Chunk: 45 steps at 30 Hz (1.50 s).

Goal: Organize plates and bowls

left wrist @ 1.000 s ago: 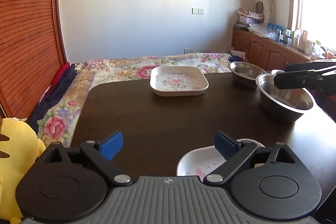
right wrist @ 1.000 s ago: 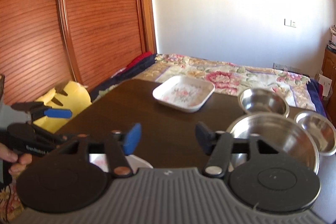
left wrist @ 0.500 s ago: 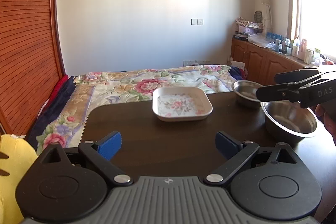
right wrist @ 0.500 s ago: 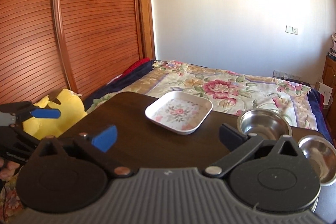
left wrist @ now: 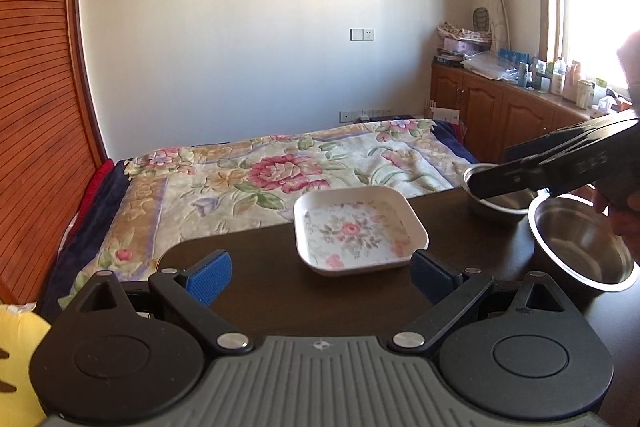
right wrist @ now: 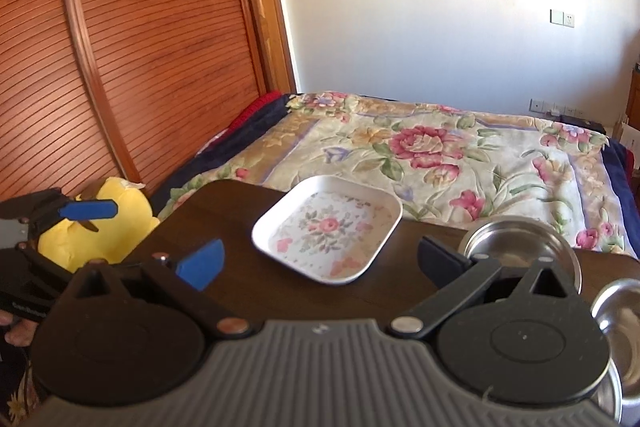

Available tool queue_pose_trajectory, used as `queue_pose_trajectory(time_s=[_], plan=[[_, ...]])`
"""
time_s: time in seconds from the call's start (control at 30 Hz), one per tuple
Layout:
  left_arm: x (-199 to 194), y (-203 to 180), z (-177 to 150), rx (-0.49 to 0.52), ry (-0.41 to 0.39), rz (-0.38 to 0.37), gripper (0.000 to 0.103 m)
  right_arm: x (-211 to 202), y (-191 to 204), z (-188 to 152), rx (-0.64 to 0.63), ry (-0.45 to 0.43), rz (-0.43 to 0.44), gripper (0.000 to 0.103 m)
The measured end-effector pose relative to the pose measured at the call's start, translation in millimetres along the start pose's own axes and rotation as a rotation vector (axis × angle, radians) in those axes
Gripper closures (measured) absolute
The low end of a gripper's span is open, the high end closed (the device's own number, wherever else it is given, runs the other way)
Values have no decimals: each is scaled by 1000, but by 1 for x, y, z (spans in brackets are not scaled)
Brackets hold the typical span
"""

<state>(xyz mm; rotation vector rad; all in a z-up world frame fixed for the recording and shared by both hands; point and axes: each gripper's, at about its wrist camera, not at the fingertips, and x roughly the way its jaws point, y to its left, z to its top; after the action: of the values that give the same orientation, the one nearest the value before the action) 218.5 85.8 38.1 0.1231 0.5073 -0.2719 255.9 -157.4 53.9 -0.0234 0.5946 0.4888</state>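
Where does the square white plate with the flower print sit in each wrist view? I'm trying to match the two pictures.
Left wrist view: the square white plate with the flower print sits centre, slightly right, on the dark wooden table.
Right wrist view: centre, at the table's far edge.
Shared landmark: the floral bedspread behind the plate.

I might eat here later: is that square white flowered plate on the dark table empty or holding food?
Empty. The square white flowered plate lies flat on the dark wooden table, its printed floral bottom fully visible, nothing on it.
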Motion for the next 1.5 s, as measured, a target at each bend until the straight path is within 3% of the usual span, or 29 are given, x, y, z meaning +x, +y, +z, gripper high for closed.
queue_pose_trajectory(time_s=[0.1,0.17,0.43,0.53,0.7,0.97,1.33,1.5], plan=[[13,5,8,4,3,-10,5,13,-1,7,-7,28,-15,15],[22,9,12,6,9,-24,8,22,-3,12,-11,42,-30,17],[78,19,22,-1,70,-66,32,68,-21,21,17,165,-83,53],[101,24,23,-10,102,-74,39,84,-27,22,34,206,-95,59],[131,33,21,-23,134,-69,45,105,-36,22,45,259,-105,66],[167,49,12,-88,194,-69,64,129,-39,19,33,327,-101,70],[179,49,7,-107,212,-104,80,141,-42,15,35,363,-89,77],[178,46,7,-104,211,-101,80,140,-40,14,35,368,-78,82]])
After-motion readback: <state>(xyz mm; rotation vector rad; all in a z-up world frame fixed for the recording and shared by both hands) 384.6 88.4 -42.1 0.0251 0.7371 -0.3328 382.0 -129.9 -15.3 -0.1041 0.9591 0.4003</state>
